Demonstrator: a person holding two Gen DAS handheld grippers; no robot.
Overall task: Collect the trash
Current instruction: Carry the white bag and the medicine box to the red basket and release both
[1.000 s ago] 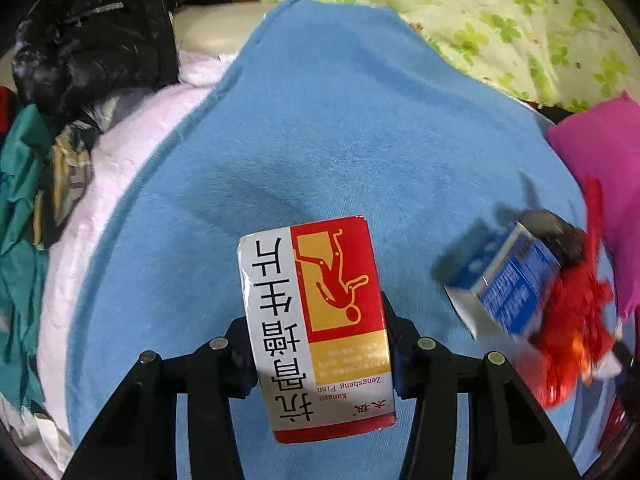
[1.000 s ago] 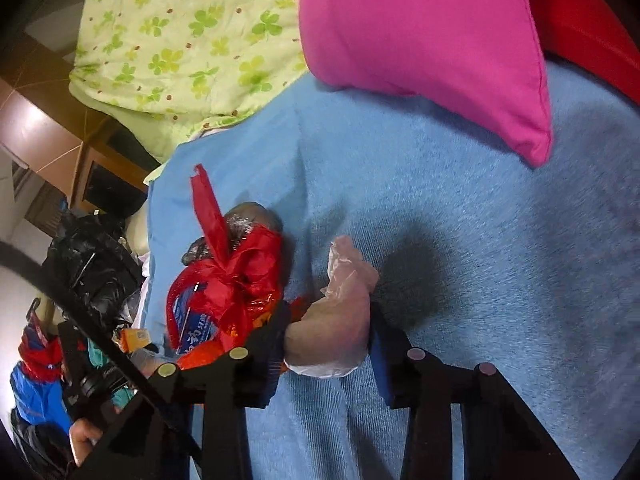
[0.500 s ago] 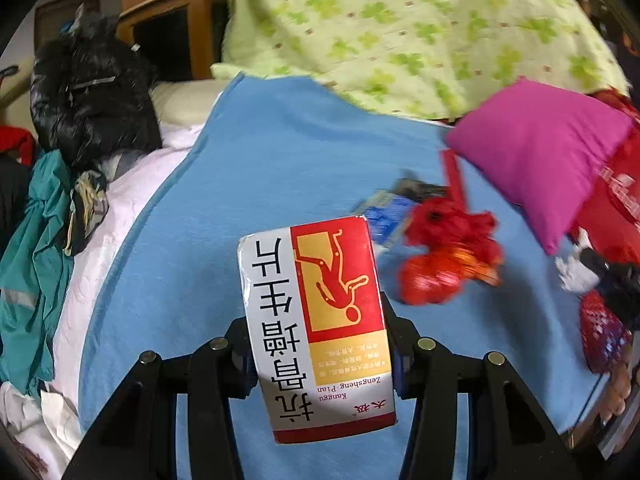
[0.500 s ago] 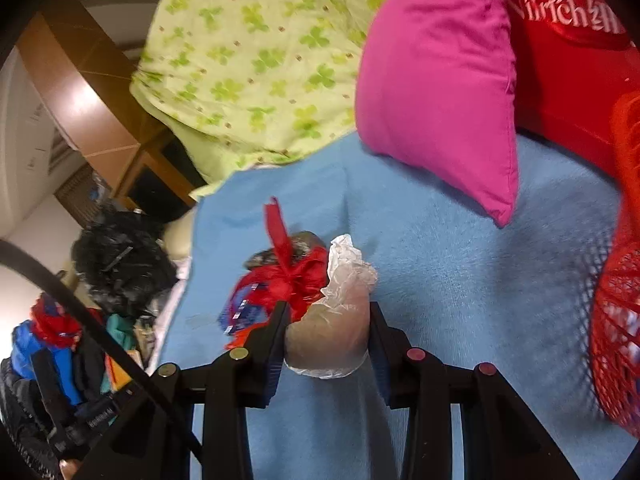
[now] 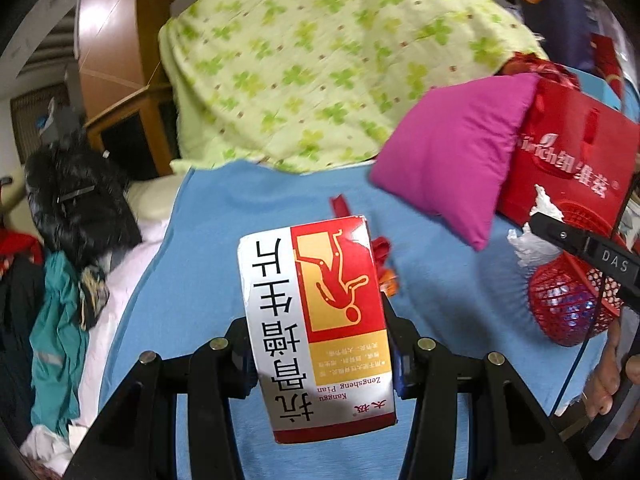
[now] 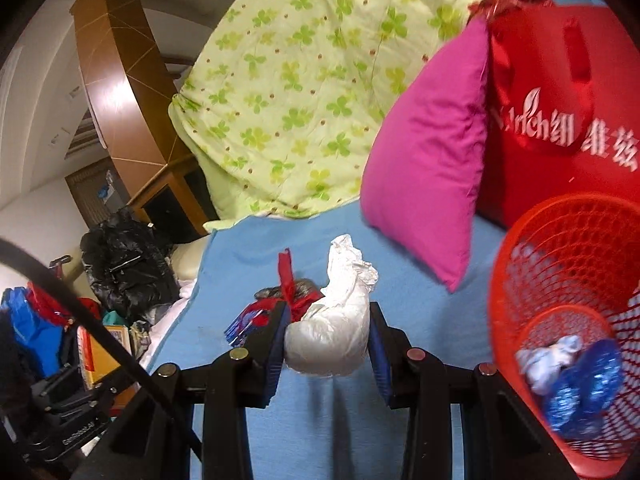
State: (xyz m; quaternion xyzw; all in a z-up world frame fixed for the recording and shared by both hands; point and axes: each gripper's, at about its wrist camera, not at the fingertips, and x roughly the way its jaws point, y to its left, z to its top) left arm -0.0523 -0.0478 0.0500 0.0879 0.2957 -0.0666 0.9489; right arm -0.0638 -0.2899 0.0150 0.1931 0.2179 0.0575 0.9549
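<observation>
My left gripper clamps a red-and-white box upright above the blue blanket. My right gripper squeezes a white bag. The red basket sits at three o'clock, already holding some trash.

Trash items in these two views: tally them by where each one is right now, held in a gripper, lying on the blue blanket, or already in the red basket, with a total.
Held in grippers: 2, medicine box, white plastic bag
On blue blanket: 1, red-tied bundle
In red basket: 2, white wad, blue wrapper
Total: 5
</observation>
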